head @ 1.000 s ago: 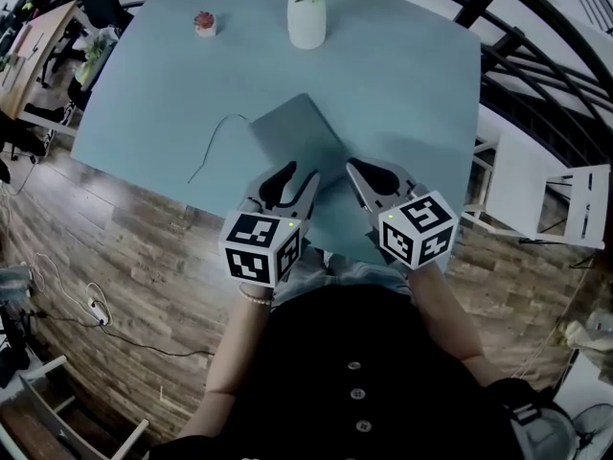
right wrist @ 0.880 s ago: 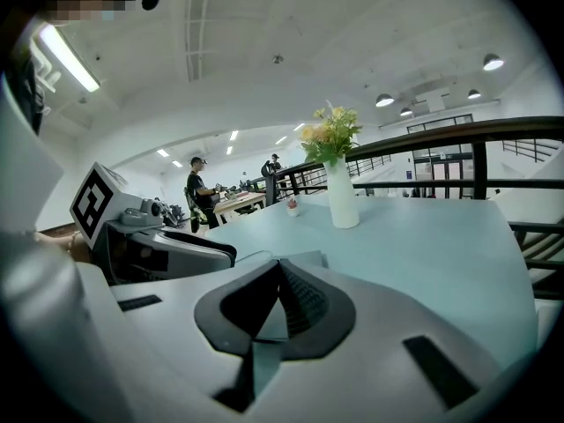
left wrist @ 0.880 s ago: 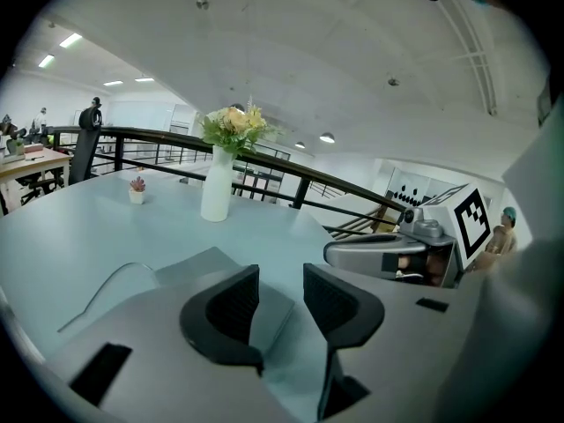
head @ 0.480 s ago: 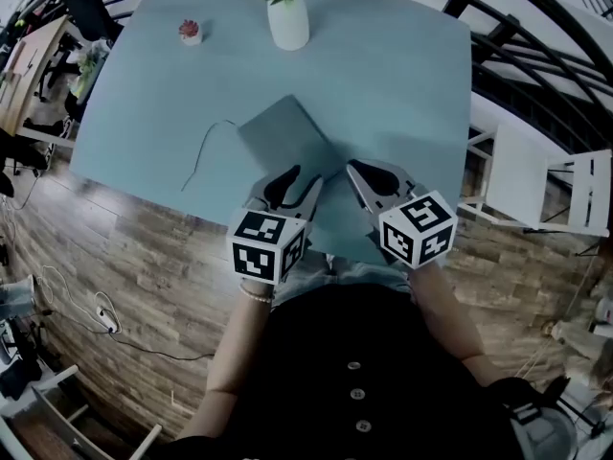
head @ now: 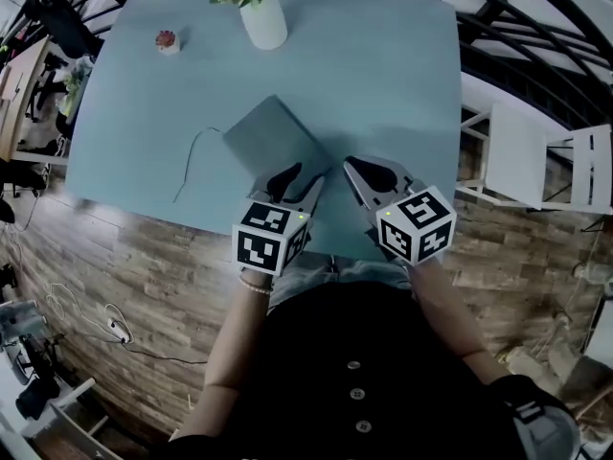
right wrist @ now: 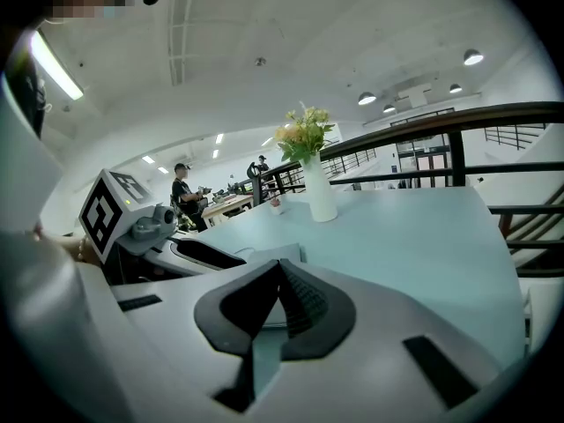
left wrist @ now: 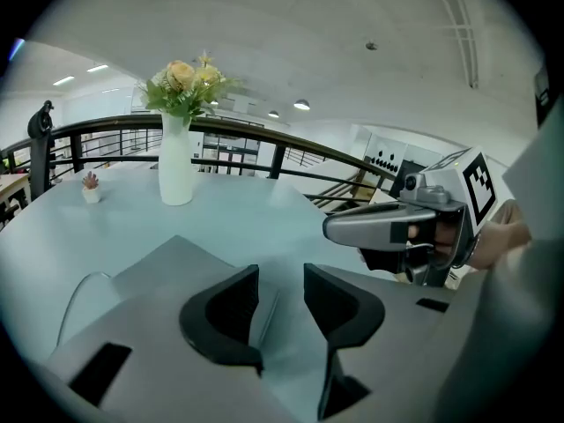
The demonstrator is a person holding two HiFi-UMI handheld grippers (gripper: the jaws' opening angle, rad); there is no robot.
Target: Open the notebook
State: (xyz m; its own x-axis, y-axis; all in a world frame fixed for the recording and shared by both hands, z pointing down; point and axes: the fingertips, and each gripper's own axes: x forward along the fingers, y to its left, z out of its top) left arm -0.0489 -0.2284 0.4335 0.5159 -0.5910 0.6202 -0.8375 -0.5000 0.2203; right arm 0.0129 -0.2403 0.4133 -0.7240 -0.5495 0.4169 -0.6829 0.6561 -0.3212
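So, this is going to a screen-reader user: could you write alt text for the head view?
A person holds two grippers over the near edge of a pale blue table: the left gripper, jaws apart, points at a closed grey notebook; the right gripper is shut. A vase of flowers stands farther back.

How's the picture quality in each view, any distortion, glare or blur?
Head view: fisheye bends the table edges, lighting even, no glare. Left gripper view: dark round vignette, railing bowed. Right gripper view: ceiling lights bright, same vignette.
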